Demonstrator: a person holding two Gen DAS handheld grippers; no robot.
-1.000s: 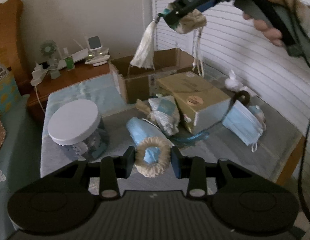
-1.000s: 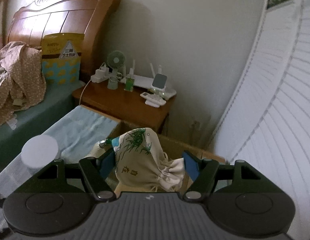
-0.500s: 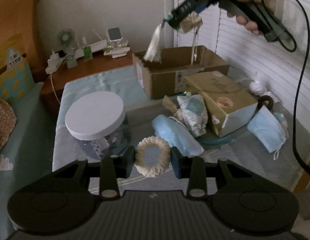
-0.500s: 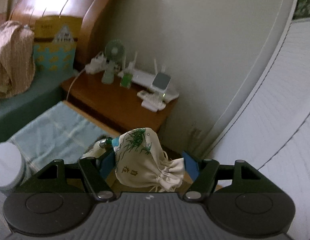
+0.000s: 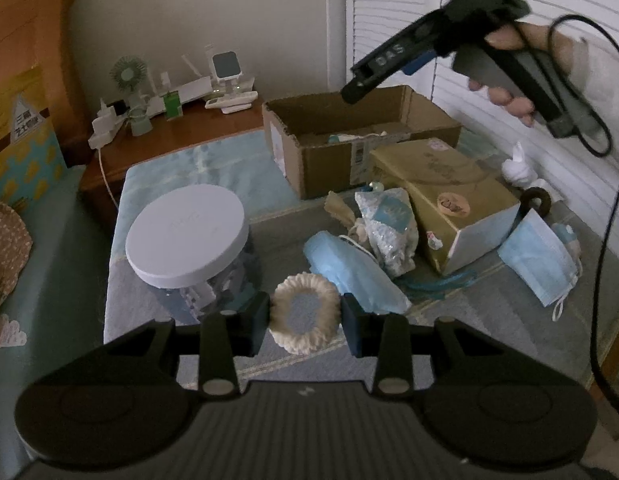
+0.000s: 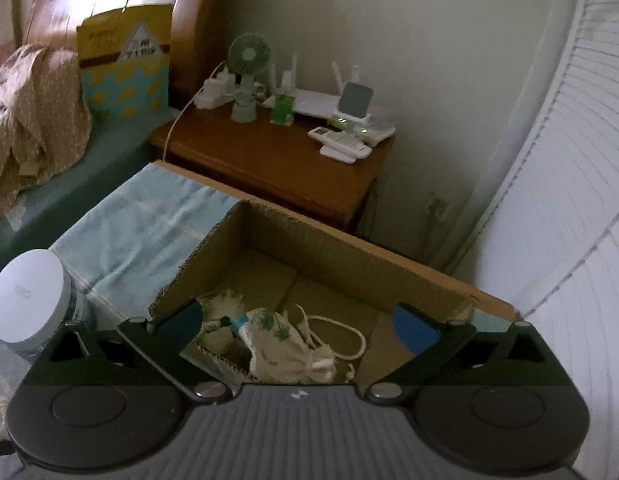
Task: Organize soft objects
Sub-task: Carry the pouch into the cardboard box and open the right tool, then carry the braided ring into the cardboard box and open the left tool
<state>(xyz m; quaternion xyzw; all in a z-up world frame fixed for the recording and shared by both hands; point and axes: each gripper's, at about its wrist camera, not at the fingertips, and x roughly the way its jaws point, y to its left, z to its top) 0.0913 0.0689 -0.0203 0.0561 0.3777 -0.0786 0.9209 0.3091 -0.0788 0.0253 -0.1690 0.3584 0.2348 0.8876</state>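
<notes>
A clear jar with a white lid [image 5: 185, 229] stands on the pale blue cloth [image 5: 213, 168] at nine o'clock of the table. Beyond it, at eleven o'clock, a wooden nightstand [image 6: 277, 160] carries a small green desk fan [image 6: 247, 76], a white power strip [image 6: 213, 90], a white router [image 6: 321, 106] and a white remote [image 6: 343, 142]. A gold-coloured closed box [image 5: 445, 192] lies at two o'clock. A yellow and blue bag [image 6: 123, 64] leans on the wooden headboard [image 6: 109, 0].
</notes>
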